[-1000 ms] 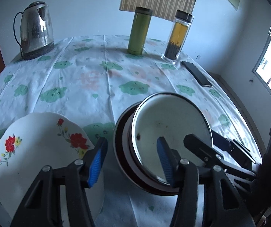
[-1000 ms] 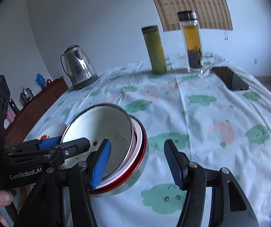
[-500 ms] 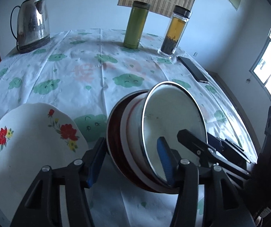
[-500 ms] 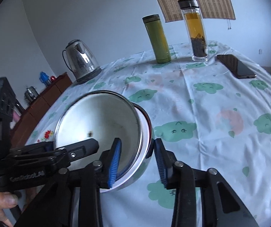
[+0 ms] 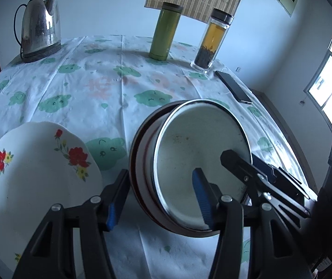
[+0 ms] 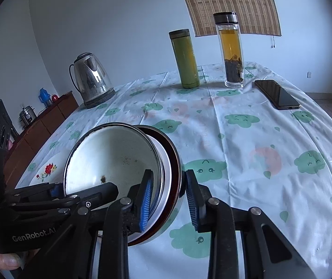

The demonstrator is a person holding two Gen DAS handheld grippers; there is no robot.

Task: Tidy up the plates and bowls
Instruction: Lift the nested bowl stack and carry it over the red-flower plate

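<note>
Two nested bowls, tilted up on edge over the desk (image 6: 247, 144): white enamel bowl (image 5: 200, 153) sits inside a red-rimmed bowl (image 5: 140, 179), open sides facing me.

My left fingers (image 5: 159, 200) straddle the near rim of the stack: one blue pad inside the enamel bowl, the other pad outside the red-rimmed bowl's wall. They look clamped on both rims, grasping the stack.

My right fingers (image 6: 167, 200) are on the stack's other side and closing. Inner pad is inside the enamel bowl, outer pad just outside the red-rimmed bowl (image 6: 174, 169), so the stacked rims are between them. Can't tell if the outer pad is pressing yet; a thin gap seems to remain.

Everything else, placed against the bowl stack:
- flowered plate (image 5: 36, 174): just beside it on the left in the left wrist view, flat on the desk, white with red flowers.
- kettle (image 6: 91, 81): well beyond it, far left corner of the desk.
- green flask (image 6: 184, 58): well beyond it, upright at the far edge.
- tea bottle (image 6: 231, 51): beside the flask, further right, upright, dark leaves at the bottom.
- phone (image 6: 277, 94): beyond and right of the stack, lying flat, near the tea bottle.

A thumb (image 6: 5, 259) shows at the lower left in the right wrist view, on the left gripper's handle.
</note>
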